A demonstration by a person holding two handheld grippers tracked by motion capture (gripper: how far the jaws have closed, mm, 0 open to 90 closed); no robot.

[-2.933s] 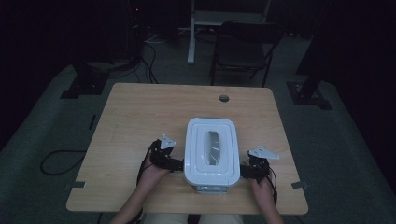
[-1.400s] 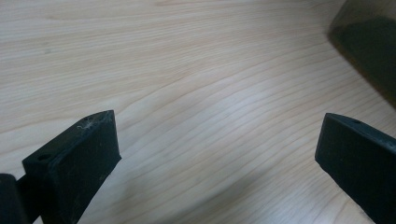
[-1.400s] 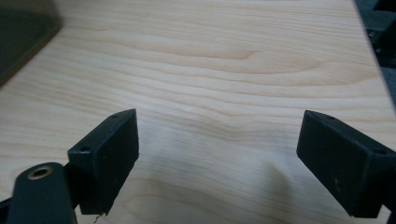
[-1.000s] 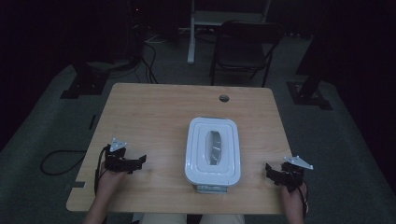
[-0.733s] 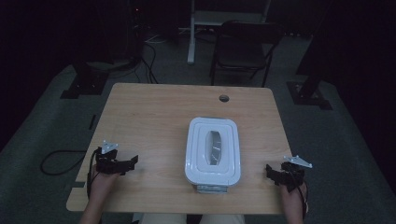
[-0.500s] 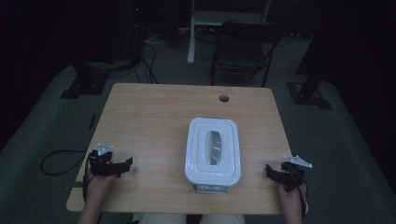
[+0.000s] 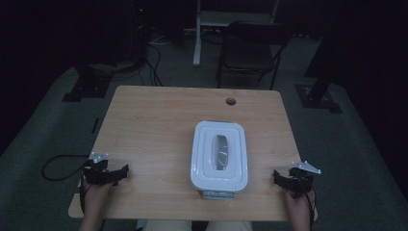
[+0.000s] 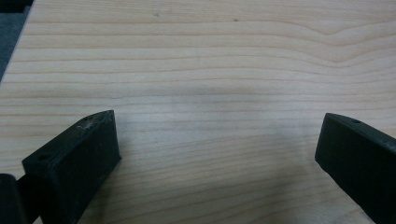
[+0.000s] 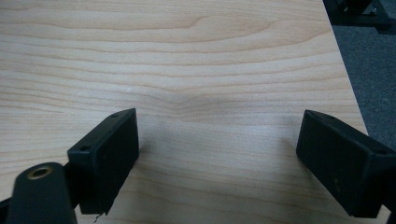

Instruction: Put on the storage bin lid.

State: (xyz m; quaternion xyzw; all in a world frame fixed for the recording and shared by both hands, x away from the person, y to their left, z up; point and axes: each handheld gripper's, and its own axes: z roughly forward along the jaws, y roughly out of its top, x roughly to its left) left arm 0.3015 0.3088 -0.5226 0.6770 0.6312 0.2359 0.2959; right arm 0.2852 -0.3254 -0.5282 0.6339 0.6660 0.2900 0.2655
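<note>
White lidded plastic container (image 7: 219, 155) sits on wooden table (image 7: 159, 120), near front edge, lid on, clear oval window in lid centre. Left gripper (image 7: 113, 174) rests at table's front-left corner, well apart from container, jaws spread wide, nothing between them but bare wood grain (image 8: 210, 93). Right gripper (image 7: 281, 178) rests at front-right corner, well right of container, jaws likewise wide, holding nothing. Person's hands grip both tools from table's near side. Round cable hole (image 7: 231, 101) behind container. Dark chair (image 7: 252, 45) beyond table's far edge.
</note>
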